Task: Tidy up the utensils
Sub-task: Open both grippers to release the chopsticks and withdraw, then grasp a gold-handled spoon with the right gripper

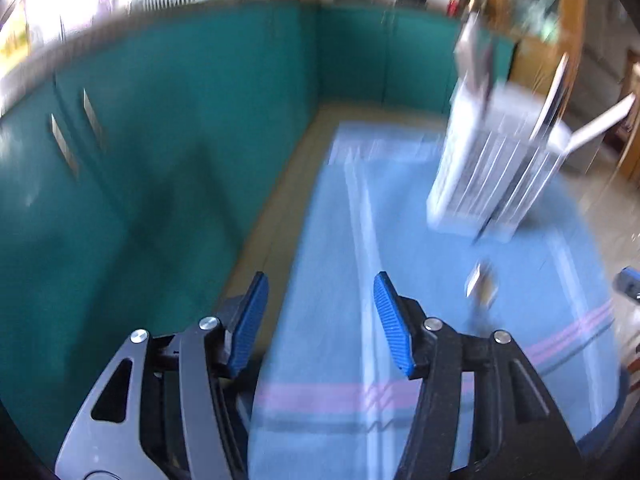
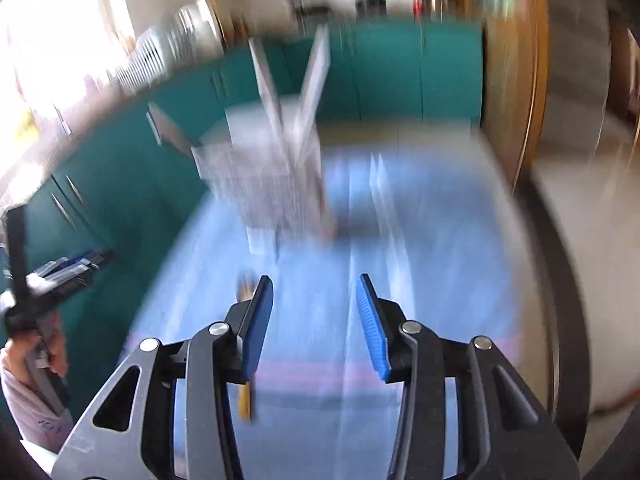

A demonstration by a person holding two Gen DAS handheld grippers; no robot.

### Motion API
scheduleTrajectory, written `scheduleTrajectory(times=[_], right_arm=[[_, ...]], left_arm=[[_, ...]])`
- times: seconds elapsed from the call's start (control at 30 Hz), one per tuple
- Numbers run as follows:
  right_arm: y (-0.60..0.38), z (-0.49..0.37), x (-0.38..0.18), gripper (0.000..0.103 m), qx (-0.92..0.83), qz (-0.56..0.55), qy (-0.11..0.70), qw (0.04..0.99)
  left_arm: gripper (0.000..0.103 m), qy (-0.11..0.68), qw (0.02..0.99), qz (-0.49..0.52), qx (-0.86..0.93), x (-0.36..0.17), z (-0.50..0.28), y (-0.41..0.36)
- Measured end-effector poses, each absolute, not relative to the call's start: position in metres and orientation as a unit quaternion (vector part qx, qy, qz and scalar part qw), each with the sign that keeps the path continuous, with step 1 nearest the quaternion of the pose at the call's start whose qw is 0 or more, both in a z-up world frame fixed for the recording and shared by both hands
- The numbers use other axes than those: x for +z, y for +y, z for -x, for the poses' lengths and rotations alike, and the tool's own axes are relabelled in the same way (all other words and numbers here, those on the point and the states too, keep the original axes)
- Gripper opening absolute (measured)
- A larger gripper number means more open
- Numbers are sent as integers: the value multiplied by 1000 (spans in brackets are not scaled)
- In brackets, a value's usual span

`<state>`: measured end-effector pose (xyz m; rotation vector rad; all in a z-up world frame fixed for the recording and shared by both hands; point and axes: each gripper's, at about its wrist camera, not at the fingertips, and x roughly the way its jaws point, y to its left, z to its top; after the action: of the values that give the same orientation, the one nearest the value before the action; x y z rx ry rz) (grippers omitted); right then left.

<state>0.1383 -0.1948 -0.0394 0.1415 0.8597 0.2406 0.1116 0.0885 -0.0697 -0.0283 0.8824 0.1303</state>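
Near the far edge of the blue-clothed worktop stands a white slatted holder with long pale utensils leaning out, blurry, while the left tool and right tool both gape wide, holding nothing.

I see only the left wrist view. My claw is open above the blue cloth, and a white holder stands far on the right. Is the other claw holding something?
Observer: No. The right claw is open, with nothing between its blue pads.
Operator: Is any utensil lying near it?
Observer: Yes. A yellow-handled utensil lies on the blue cloth and passes behind the claw's left pad; blur hides what kind it is.
Operator: Where is the white holder from that side?
Observer: The white holder stands ahead of the right claw, a little to the left, with two long pale utensils crossing above its rim.
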Motion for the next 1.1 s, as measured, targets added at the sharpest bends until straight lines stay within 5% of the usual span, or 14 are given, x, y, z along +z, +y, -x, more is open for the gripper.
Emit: scheduleTrajectory(times=[0.2, 0.53, 1.1], right_arm=[[-151, -165, -118, 42, 132, -67, 506, 850], [-132, -183, -128, 42, 132, -65, 520, 841], [-65, -244, -142, 52, 120, 26, 522, 844]], left_arm=[[56, 465, 881, 20, 85, -100, -82, 118], [64, 457, 885, 46, 78, -95, -75, 130], [65, 472, 874, 59, 94, -103, -79, 148]])
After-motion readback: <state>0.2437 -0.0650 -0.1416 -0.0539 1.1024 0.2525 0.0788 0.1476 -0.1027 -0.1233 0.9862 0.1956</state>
